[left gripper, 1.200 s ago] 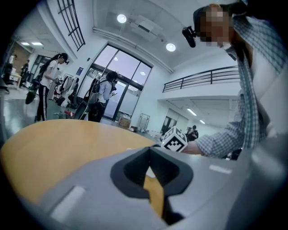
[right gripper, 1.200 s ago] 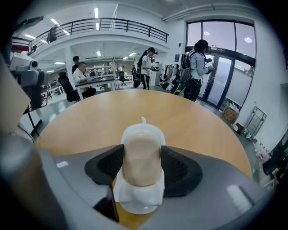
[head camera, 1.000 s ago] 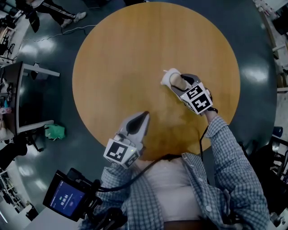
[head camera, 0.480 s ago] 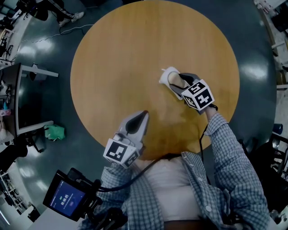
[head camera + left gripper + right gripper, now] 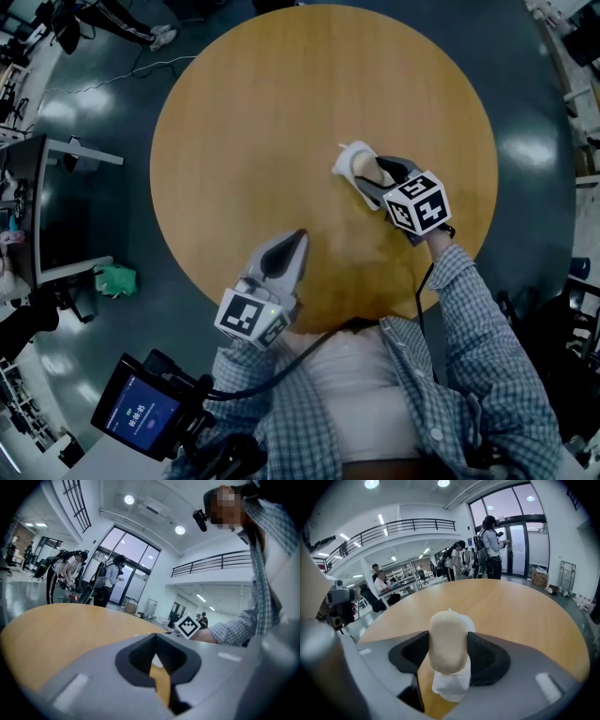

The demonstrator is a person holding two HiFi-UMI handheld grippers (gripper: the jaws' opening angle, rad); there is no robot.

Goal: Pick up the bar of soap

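Looking down in the head view, I see my right gripper [image 5: 371, 172] clamped on the soap [image 5: 367, 166], just toward 3 o'clock from the middle of the round table [image 5: 281, 103], over a white dish [image 5: 346, 158]. The left gripper [image 5: 294, 244] sits toward 7 o'clock near the table's edge. Left gripper view: jaws together, nothing between them. Right gripper view: both jaws press on the soap's sides, with the dish below it.

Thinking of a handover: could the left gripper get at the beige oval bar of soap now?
Probably yes: only round wooden table lies between the left gripper and the beige bar of soap. The right gripper clamps its sides, leaving its top free.
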